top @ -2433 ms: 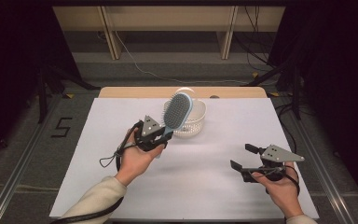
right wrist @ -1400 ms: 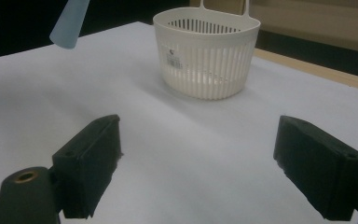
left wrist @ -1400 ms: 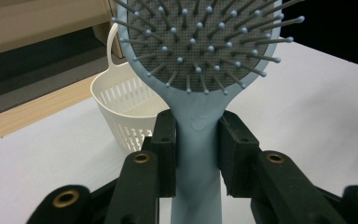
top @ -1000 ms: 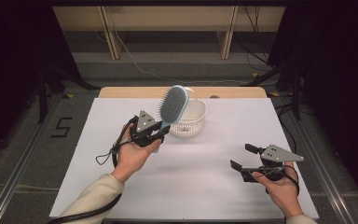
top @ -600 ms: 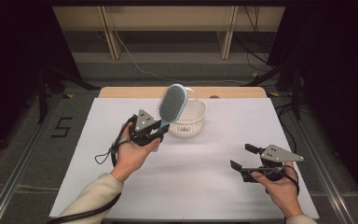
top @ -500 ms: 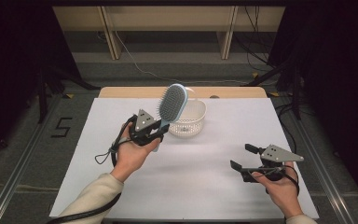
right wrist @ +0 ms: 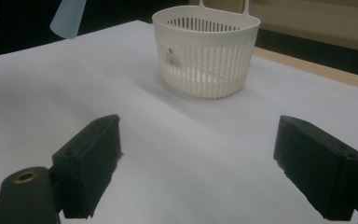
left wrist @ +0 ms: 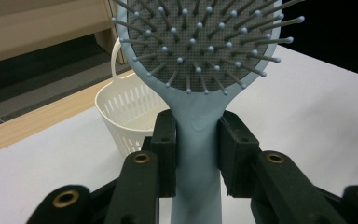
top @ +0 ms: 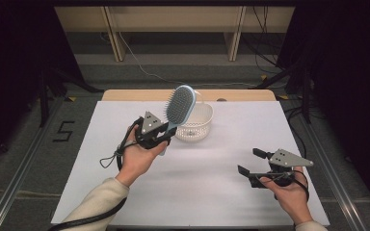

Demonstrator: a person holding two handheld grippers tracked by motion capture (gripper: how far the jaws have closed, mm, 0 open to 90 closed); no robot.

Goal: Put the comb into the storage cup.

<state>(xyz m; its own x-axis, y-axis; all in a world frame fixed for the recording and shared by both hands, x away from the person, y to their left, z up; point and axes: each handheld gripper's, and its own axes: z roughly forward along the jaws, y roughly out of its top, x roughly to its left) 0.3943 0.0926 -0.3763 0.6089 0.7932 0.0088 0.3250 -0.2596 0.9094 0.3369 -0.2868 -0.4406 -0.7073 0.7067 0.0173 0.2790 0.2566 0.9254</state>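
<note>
A light blue hairbrush (top: 179,107) with a grey bristle pad is held upright above the table. My left gripper (top: 166,135) is shut on its handle (left wrist: 196,154), with both pads pressed against the sides. Just behind and to the right of the brush stands a white slotted basket (top: 195,126) with a thin handle loop; it looks empty in the right gripper view (right wrist: 207,49). My right gripper (top: 250,162) rests low near the table's front right, open, with nothing between its jaws (right wrist: 198,172). The brush handle's tip (right wrist: 68,18) hangs at the upper left of that view.
A white sheet (top: 221,192) covers the table, with a wooden strip (top: 125,95) along its far edge. A cable (top: 110,160) loops from the left gripper. The floor left of the table carries a painted "5" (top: 63,131). Shelf legs stand beyond the table.
The left gripper with the brush has shifted slightly left and back from the basket since the earliest frame, then held still. The right gripper has not moved.
</note>
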